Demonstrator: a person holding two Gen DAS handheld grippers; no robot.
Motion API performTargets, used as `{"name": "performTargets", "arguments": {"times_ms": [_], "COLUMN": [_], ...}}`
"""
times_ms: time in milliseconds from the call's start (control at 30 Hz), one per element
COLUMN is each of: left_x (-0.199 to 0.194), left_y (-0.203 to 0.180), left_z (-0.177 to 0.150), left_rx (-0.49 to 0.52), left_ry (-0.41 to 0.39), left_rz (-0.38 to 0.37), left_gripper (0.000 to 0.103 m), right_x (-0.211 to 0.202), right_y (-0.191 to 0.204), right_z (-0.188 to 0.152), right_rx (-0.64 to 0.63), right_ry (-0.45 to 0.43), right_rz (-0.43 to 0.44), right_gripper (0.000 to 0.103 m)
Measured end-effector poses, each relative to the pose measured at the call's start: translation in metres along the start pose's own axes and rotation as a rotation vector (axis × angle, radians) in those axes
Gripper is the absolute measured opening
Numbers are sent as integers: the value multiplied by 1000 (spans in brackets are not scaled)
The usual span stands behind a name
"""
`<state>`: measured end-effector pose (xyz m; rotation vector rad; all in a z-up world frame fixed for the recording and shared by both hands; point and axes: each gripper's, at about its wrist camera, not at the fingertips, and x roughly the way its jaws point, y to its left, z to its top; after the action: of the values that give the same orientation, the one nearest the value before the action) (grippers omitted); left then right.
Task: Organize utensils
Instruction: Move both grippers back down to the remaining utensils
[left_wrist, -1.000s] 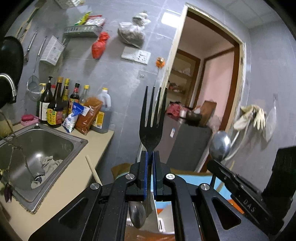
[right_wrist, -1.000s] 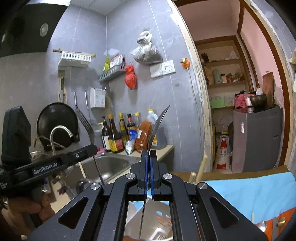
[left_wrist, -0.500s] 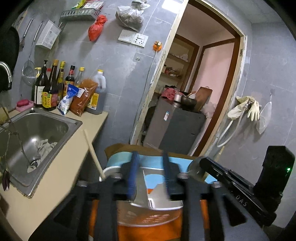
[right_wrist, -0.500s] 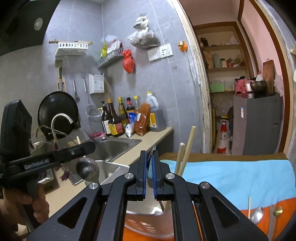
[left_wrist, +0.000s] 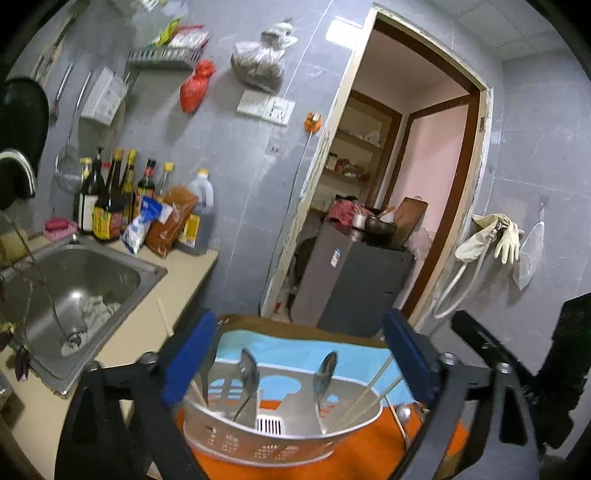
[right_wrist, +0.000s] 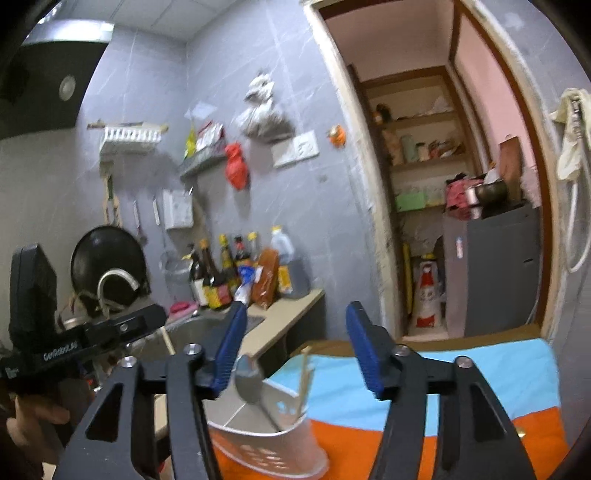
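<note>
Standing in the caddy (left_wrist: 280, 439) just below and ahead of both grippers are two spoons (left_wrist: 249, 373), chopsticks (left_wrist: 373, 384) and what looks like a fork, all leaning loosely. The left gripper (left_wrist: 295, 354) is spread wide with nothing between its jaws, which have just been opening; the right gripper (right_wrist: 299, 347) is likewise parting and empty. The risk, I judge, is a finger catching a leaning handle or the caddy's rim, tipping the light caddy on the cloth (right_wrist: 480, 373). More utensils (left_wrist: 402, 413) are lying beside the caddy.

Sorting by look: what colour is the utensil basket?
Pale grey utensil basket; clearest in the left wrist view.
</note>
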<state>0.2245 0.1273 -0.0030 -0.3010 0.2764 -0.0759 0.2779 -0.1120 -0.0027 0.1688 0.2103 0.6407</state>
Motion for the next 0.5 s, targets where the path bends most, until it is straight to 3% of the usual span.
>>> {"name": "performTargets", "arguments": {"times_ms": [233,300,500], "left_x": [6,9,16], "left_y": [-41,-53,-91], "left_z": [-2,-4,-17], "left_rx": [72,89,143], "left_ry": [-32,-38,-33], "left_rz": [13,11,-20], "left_gripper": [99,100,100], "right_x": [-34,-45,-76], "right_y": [-29,-37,-65], "right_z": [21,25,29], "right_rx": [-15,-16,-25], "right_ry": [-54,-66,-71], "right_rz": [-86,-110,-176], "right_gripper": [90,103,103]}}
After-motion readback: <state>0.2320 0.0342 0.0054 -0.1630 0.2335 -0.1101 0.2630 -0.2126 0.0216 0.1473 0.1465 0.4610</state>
